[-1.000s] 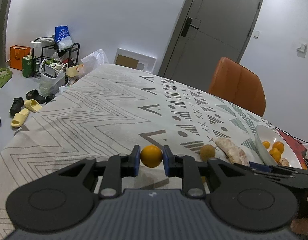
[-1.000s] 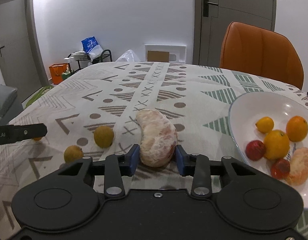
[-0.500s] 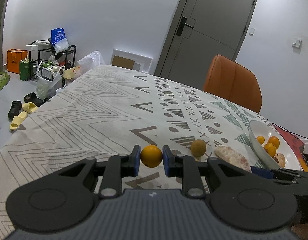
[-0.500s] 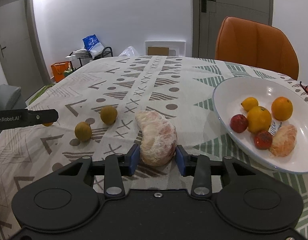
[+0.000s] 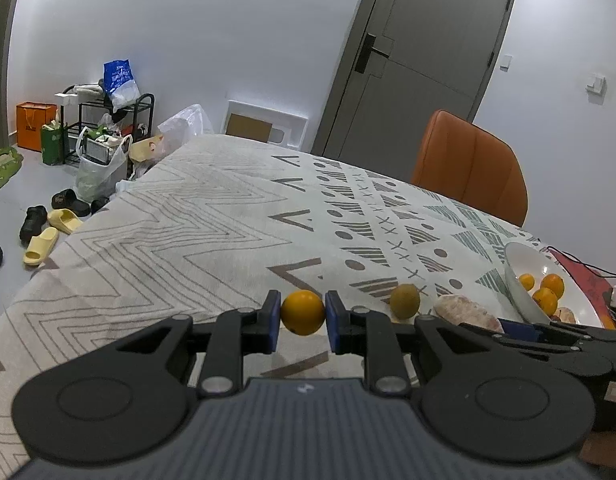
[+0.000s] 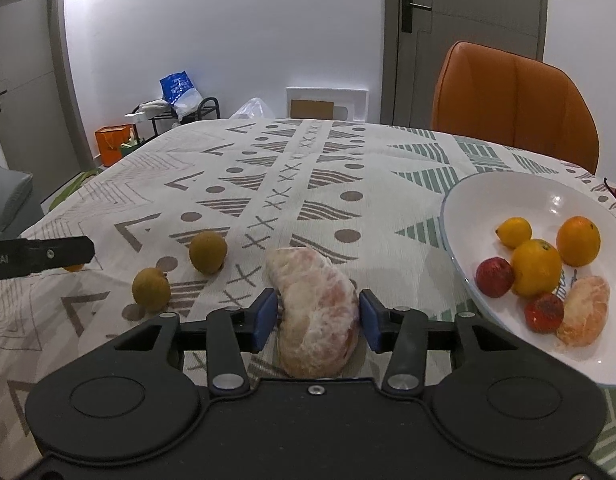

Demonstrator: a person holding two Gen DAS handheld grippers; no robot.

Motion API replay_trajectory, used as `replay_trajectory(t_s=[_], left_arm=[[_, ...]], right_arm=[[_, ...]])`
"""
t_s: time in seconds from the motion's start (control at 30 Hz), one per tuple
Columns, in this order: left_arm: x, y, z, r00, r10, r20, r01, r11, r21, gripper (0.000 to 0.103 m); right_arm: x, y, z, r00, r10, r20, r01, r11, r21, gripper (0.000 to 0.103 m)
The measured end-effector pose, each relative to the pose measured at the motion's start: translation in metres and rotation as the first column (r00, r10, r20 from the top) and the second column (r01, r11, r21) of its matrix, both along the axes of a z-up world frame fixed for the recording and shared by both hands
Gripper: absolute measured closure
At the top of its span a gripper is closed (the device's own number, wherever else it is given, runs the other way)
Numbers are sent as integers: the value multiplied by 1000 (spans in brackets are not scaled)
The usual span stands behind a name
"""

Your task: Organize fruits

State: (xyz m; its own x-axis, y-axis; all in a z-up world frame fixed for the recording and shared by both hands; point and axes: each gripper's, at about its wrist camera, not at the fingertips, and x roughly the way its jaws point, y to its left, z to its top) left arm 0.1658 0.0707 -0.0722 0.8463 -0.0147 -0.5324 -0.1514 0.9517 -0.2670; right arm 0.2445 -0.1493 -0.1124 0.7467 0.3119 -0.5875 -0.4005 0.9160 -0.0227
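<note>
- The left gripper [image 5: 303,314] sits low in its frame, pointing down at a slant over the patterned worktop [image 5: 212,216], and it is clamped on a small orange [image 5: 303,312] pinched between the blue pads at lower centre.
- Right of it in that view lie a brownish round fruit [image 5: 405,301] and a peeled citrus piece [image 5: 467,312], with the white bowl [image 5: 515,280] at the right edge.
- The right gripper [image 6: 317,316] also tilts downward at lower centre of its view. Its jaws have just been opening and now stand a little wider than the peeled citrus piece [image 6: 315,316] between them; a narrow gap shows on each side, so the pads are not pressing it.
- That piece rests on the worktop, left of the bowl [image 6: 467,208], which holds oranges, two red fruits and another peeled piece.
- Two brownish fruits [image 6: 208,251] [image 6: 151,290] lie apart at centre left, near the tip of the left gripper at the left edge.
</note>
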Motion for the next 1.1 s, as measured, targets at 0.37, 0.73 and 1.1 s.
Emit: replay_trajectory(t_s=[0.37, 0.73, 1.1], left_arm=[[1, -21, 11, 999, -38, 4, 38, 999, 27, 81], [9, -54, 23, 996, -93, 16, 92, 994, 63, 81], [17, -85, 27, 987, -158, 35, 155, 985, 76, 81]], right_arm=[[-12, -16, 14, 999, 18, 32, -20, 999, 43, 65], [-20, -46, 30, 997, -15, 72, 8, 995, 104, 65], [-25, -78, 36, 993, -66, 93, 53, 989, 137, 65]])
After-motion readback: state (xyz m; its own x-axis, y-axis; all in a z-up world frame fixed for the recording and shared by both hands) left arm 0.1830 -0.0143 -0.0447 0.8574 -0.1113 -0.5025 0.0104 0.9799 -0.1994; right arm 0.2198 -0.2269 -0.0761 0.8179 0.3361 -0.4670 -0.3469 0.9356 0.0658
